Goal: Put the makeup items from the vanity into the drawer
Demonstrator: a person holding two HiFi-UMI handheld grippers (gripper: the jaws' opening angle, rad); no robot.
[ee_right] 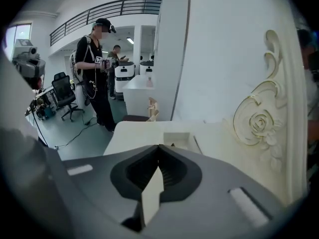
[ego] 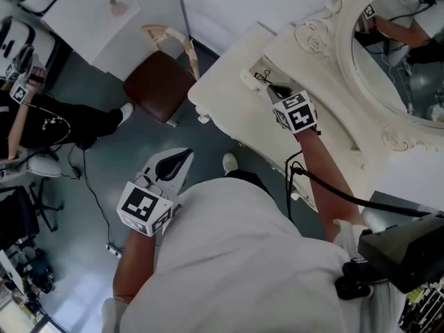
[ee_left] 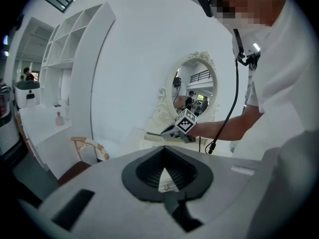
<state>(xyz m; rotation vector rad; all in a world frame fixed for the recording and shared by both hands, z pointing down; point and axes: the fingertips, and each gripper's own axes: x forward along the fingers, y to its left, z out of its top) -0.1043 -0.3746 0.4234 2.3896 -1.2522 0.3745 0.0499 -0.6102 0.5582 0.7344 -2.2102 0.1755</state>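
A cream vanity [ego: 229, 82] with an ornate oval mirror [ego: 395, 54] fills the upper right of the head view. A small open compartment [ego: 258, 75] is sunk into its top, with a small dark item [ego: 263, 78] inside. My right gripper [ego: 275, 91] is just above the vanity top, right next to that compartment, jaws shut and empty. The right gripper view shows the same compartment [ee_right: 177, 139] just beyond the closed jaw tips. My left gripper [ego: 184, 156] hangs over the floor, left of the vanity. It is shut with nothing in it.
A chair with a brown seat [ego: 158, 85] stands left of the vanity's end. A seated person in black [ego: 48, 122] is at the far left. A white shelf unit [ego: 90, 19] lies beyond. A black cable [ego: 326, 186] trails from my right arm.
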